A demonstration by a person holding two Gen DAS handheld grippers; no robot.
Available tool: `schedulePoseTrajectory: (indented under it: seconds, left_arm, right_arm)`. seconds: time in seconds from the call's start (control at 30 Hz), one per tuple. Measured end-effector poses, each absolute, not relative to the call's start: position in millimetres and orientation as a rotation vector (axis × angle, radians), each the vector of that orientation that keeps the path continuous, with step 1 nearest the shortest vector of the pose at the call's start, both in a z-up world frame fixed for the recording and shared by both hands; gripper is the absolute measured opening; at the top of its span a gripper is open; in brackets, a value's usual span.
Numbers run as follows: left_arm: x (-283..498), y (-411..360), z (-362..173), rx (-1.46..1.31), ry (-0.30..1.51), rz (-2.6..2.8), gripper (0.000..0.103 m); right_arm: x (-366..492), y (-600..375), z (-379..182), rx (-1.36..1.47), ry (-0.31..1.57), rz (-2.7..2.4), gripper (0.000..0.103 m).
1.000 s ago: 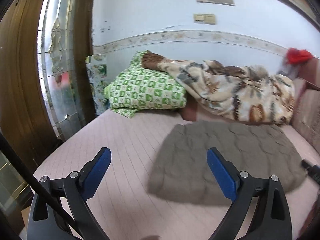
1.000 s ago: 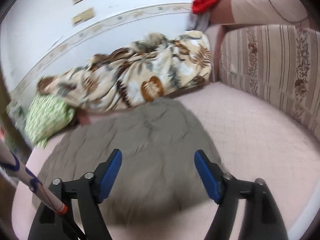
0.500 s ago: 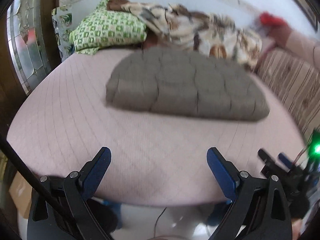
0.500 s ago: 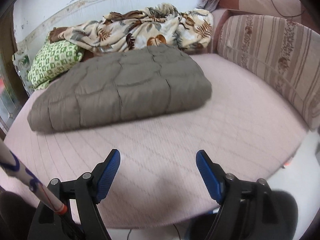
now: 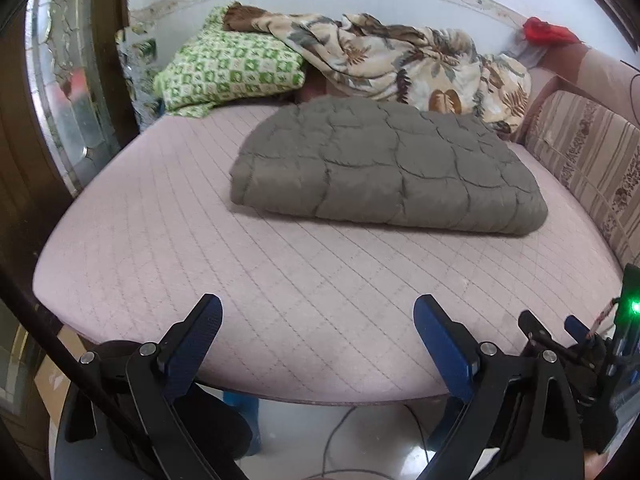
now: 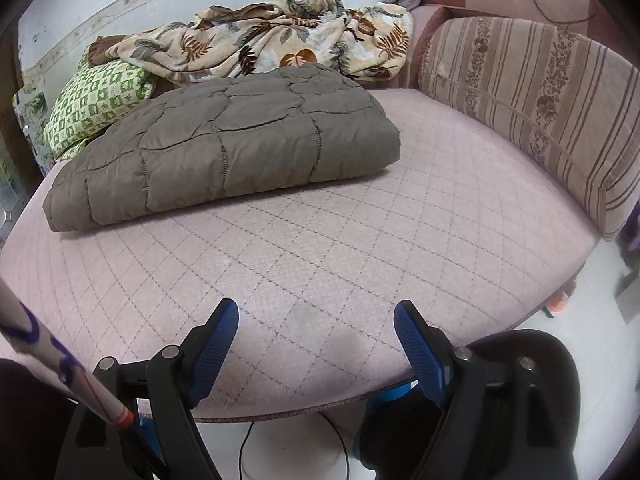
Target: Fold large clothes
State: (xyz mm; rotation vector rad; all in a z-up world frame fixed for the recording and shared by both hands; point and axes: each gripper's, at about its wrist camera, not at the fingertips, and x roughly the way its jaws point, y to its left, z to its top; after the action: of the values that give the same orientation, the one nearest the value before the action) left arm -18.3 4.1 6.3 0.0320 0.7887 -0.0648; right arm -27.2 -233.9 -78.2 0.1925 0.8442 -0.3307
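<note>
A grey-brown quilted garment (image 5: 388, 164) lies folded into a thick rectangle on the far half of the pink quilted bed (image 5: 280, 264). It also shows in the right wrist view (image 6: 228, 140). My left gripper (image 5: 318, 316) is open and empty, held over the bed's front edge, well short of the garment. My right gripper (image 6: 316, 320) is open and empty, also over the front edge and apart from the garment. The right gripper's body shows at the lower right of the left wrist view (image 5: 580, 356).
A green checked pillow (image 5: 228, 72) and a leaf-print blanket (image 5: 400, 60) lie along the back wall. A striped backrest (image 6: 532, 92) bounds the bed on the right. A wooden and glass door (image 5: 60, 80) stands at the left. Cables lie on the floor (image 5: 360, 428) below.
Both grippers have pulled back from over the folded garment to the bed's front edge. The garment now lies farther off and the floor shows below. Both stayed open.
</note>
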Motion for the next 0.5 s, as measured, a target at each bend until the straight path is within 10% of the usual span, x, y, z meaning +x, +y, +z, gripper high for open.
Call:
schedulePoseTrajectory:
  seconds: [0.5]
  left_arm:
    - [-13, -3, -11, 0.088, 0.852, -0.061, 0.096]
  right_arm:
    - [-23, -213, -87, 0.102, 0.893, -0.316, 0.086]
